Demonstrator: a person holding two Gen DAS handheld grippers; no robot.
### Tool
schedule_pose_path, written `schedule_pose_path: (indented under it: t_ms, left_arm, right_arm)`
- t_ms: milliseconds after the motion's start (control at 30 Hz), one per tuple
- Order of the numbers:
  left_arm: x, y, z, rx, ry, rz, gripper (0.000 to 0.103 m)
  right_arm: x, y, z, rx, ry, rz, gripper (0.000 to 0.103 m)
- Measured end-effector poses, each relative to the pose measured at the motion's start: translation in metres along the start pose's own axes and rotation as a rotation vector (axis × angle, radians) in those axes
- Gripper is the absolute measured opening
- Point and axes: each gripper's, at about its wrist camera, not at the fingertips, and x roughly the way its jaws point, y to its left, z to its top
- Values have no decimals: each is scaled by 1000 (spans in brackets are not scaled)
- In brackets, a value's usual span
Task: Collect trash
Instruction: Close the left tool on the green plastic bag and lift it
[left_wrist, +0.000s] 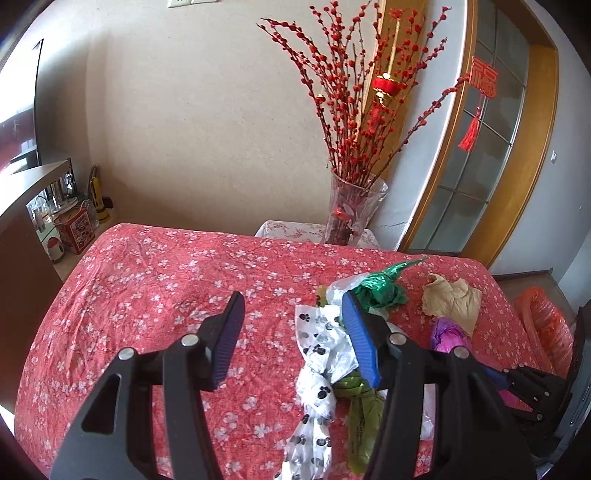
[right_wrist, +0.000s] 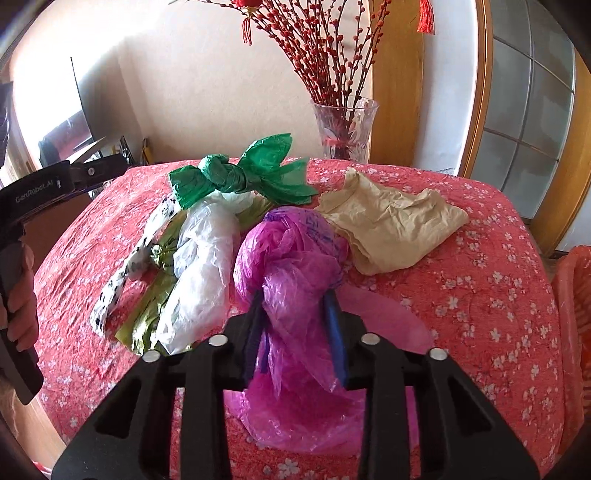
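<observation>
Your right tool (right_wrist: 295, 332) pinches only a thin fold of the crumpled magenta plastic bag (right_wrist: 291, 258) on the bench (right_wrist: 480, 295) just ahead, so lifting could let the film slip free, while your left tool (left_wrist: 291, 339) hangs open, gripping nothing.

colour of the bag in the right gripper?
Translucent pink-magenta bag, pinched by the right gripper; clearest in the right wrist view.
</observation>
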Motion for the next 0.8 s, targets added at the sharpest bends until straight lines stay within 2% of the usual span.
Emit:
schedule_pose_path:
  t_ms: [100, 200, 533, 800]
  left_arm:
    - [6, -7, 2, 9, 12, -16, 54]
    - [14, -14, 4, 13, 28, -32, 54]
    - [50, -38, 6, 72, 104, -71, 54]
    - [66, -58, 17, 134, 113, -118, 54]
  right_arm:
    - [-4, -4, -3, 10, -10, 10, 15]
    - [-14, -8, -5, 18, -34, 19, 11]
    - [-50, -26, -8, 67, -103, 31, 10]
    - [-58, -42, -10, 111, -103, 25, 10]
